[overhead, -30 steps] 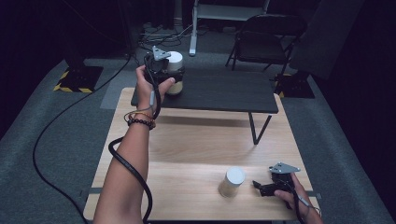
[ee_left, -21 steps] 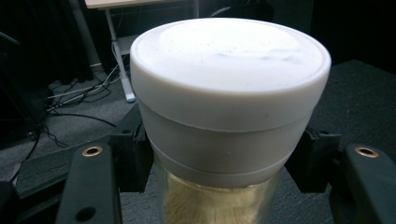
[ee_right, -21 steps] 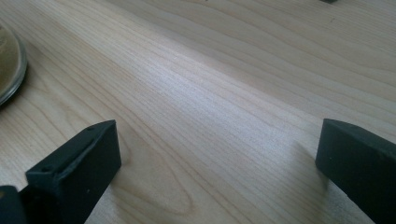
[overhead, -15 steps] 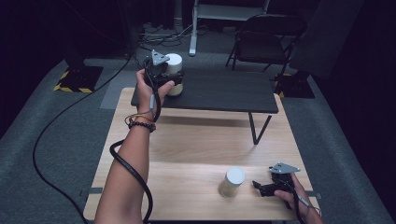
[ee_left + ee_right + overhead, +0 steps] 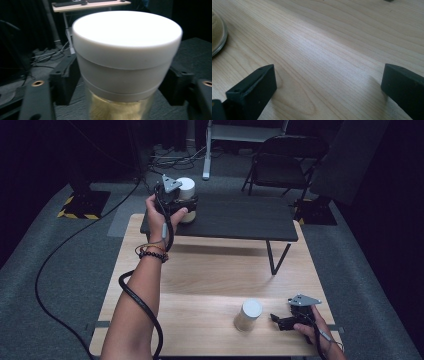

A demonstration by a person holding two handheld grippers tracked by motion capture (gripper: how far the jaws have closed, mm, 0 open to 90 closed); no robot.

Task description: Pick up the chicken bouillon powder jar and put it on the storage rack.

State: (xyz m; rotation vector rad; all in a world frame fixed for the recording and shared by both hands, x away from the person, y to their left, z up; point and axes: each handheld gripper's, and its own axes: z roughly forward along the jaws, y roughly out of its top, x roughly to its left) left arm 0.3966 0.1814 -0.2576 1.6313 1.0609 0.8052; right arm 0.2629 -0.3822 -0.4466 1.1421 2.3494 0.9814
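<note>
High view: the left gripper [image 5: 176, 202] reaches out over the near left corner of the dark raised table [image 5: 240, 217], with a white-lidded jar [image 5: 187, 195] standing upright on that dark top directly between its jaws. In the left gripper view the jar [image 5: 126, 62] stands dead ahead, its long axis vertical, a black jaw on either side at the level of the lid's skirt. The jaws have just been opening, and a sliver of gap seems to show between each pad and the jar, so I judge the jar let go though still bracketed, not pinched. The coming move hinges on that: the jar lies straight in front of the claw, so the left hand has to draw straight back along its own line, toward the person, or it will tip the jar sideways.

The right gripper [image 5: 281, 321] rests spread on the wooden table [image 5: 210, 275]; a second jar [image 5: 248, 315] stands just to its left, apart.
</note>
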